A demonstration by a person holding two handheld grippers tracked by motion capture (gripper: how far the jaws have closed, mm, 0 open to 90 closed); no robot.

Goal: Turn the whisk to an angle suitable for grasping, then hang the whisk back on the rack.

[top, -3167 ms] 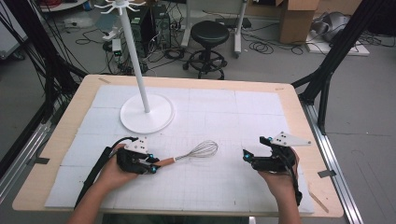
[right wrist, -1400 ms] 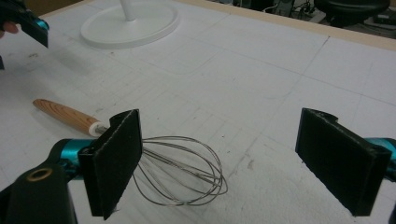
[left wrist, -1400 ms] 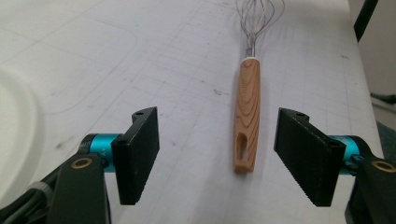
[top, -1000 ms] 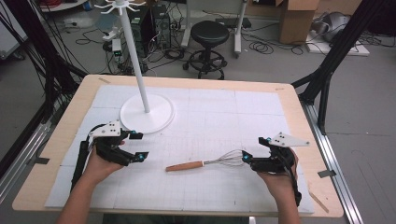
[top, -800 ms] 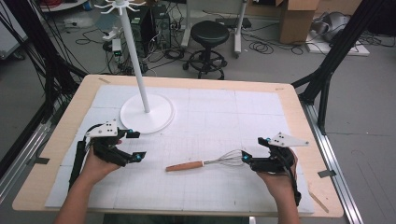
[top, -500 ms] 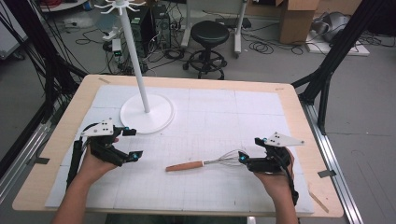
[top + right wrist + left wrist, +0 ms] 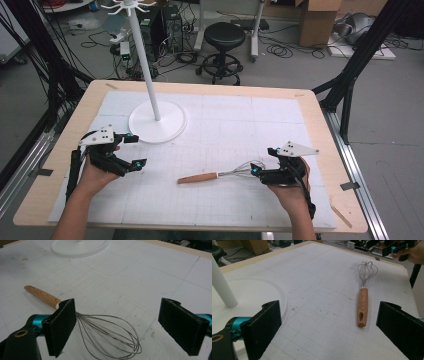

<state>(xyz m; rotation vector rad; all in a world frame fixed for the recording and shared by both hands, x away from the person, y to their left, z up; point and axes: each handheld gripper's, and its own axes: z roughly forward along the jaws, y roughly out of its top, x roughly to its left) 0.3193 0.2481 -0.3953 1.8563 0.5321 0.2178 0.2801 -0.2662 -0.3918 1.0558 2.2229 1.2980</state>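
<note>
A whisk (image 7: 220,174) with a wooden handle lies flat on the white gridded mat (image 7: 220,125) covering the table (image 7: 320,125), wire loops pointing toward the person's right, handle toward the left. The right claw (image 7: 261,161) sits just beside those loops, jaws spread wide and gripping nothing; in the right gripper view the wire head (image 7: 110,337) lies on the mat between the two black jaws, touching neither. Over on the left, the left claw (image 7: 133,150) rests near the white stand's round base (image 7: 157,122), jaws spread too and empty, well apart from the whisk's handle (image 7: 362,306).
</note>
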